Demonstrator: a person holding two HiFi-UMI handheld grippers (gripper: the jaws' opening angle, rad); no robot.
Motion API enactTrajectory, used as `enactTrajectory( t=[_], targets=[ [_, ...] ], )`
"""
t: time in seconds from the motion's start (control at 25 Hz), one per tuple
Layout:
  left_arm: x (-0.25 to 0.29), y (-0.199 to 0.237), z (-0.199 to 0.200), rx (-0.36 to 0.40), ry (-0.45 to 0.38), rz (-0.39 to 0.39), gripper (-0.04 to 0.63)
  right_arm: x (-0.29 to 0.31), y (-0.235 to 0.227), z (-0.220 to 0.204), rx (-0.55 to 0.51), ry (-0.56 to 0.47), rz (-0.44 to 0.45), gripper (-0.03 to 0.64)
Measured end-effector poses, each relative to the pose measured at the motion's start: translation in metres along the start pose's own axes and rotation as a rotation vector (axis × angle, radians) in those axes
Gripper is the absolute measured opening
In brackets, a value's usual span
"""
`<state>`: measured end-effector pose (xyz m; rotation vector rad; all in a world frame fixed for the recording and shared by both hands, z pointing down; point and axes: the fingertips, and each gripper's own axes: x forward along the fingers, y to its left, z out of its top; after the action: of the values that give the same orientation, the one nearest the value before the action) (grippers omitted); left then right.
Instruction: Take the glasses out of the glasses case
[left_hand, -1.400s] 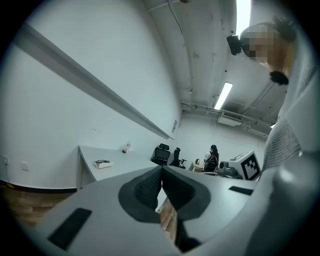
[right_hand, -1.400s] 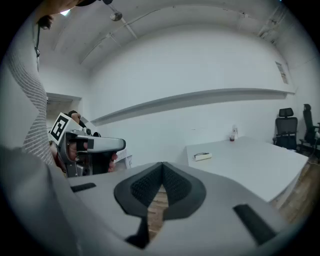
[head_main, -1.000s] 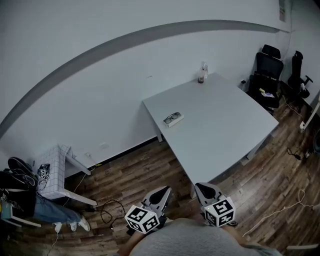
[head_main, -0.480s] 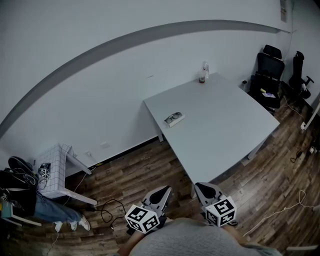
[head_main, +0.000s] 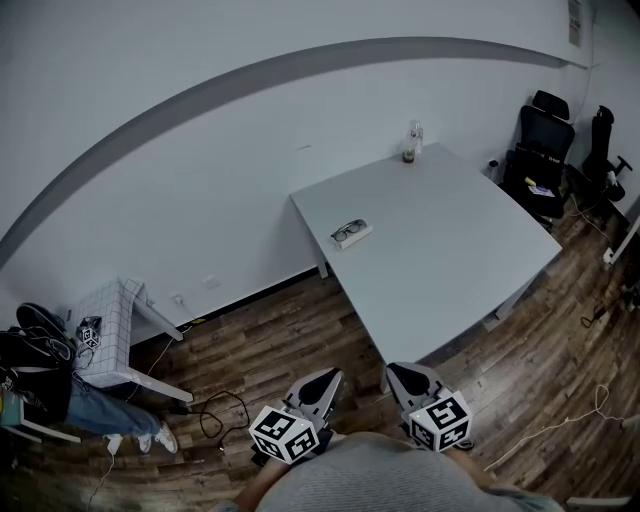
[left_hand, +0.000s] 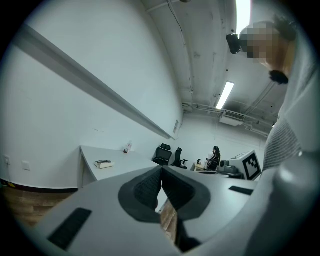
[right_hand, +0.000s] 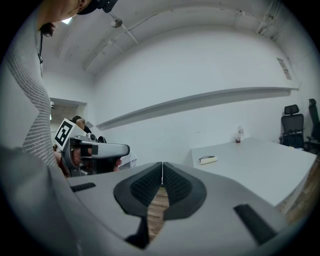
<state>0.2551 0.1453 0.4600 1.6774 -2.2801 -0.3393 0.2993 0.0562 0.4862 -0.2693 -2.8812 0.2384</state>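
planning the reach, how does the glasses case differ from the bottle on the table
The glasses case lies flat; the bottle stands upright. The case sits near the left edge of the table; the bottle is at its far edge. The case is pale and boxy, the bottle slim and clear. Both rest on that table, untouched.

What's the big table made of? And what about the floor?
Table: probably painted or laminated board, because the pale grey top looks smooth, matte and even. It is too far away to be sure.
Floor: wood or wood-look planks, brown with streaky grain and visible seams between the boards.
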Motion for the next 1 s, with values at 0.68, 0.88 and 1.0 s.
enactTrajectory(
  t=[0.68, 0.88, 1.0],
  targets=[
    [0.012, 0.005, 0.006, 0.023, 0.012, 0.000, 0.012, 0.005, -0.013, 0.003, 0.032, -0.004, -0.010, 0.014],
    [0.027, 0.016, 0.007, 0.024, 0.021, -0.012, 0.012, 0.017, -0.025, 0.003, 0.038, -0.004, -0.022, 0.014],
    [0.038, 0.029, 0.012, 0.025, 0.019, -0.023, 0.012, 0.032, -0.032, 0.006, 0.027, -0.001, -0.025, 0.014]
  ],
)
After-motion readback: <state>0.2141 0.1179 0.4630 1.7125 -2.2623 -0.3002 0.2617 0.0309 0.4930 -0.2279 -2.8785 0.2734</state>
